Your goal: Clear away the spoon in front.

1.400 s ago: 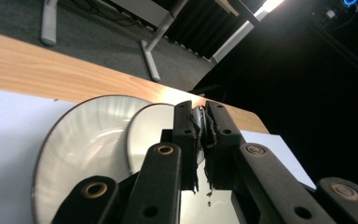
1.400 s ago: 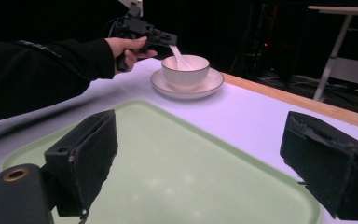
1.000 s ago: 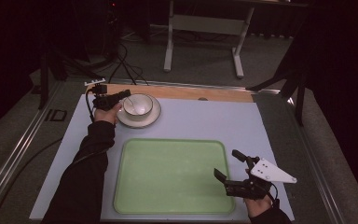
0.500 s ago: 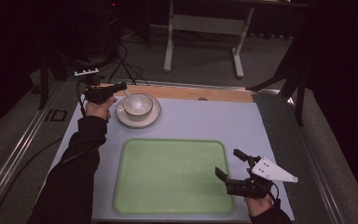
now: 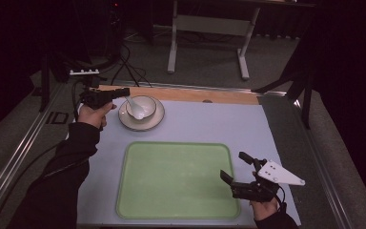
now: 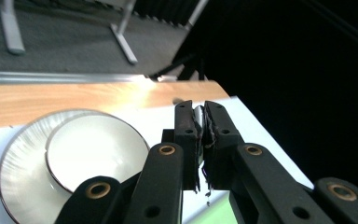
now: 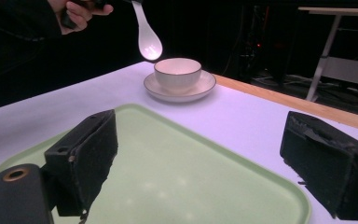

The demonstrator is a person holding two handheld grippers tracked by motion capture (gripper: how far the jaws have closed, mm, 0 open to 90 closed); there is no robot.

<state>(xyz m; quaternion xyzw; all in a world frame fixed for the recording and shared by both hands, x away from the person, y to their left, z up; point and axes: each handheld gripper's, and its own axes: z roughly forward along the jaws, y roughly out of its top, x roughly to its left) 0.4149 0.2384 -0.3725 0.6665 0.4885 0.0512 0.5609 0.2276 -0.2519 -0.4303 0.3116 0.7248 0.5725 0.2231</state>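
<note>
Pinching the handle of a white ceramic soup spoon [image 7: 147, 39], the left gripper [image 5: 118, 92] holds it clear above the white bowl [image 5: 141, 107] on its saucer [image 5: 141, 122]. Likely destination: the pale green plastic tray [image 5: 177, 179], not yet reached. Beside it, the right gripper [image 5: 239, 167] waits, jaws apart, empty.

Table [image 5: 195, 121] w/ green tray [image 5: 176, 179], saucer [image 5: 141, 119] w/ bowl [image 5: 143, 108].

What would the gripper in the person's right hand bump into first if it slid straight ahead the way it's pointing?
Probably nothing soon: the right gripper, jaws open, points across the green tray, and the bowl on its saucer lies farther along that line. Depth is hard to judge.
</note>
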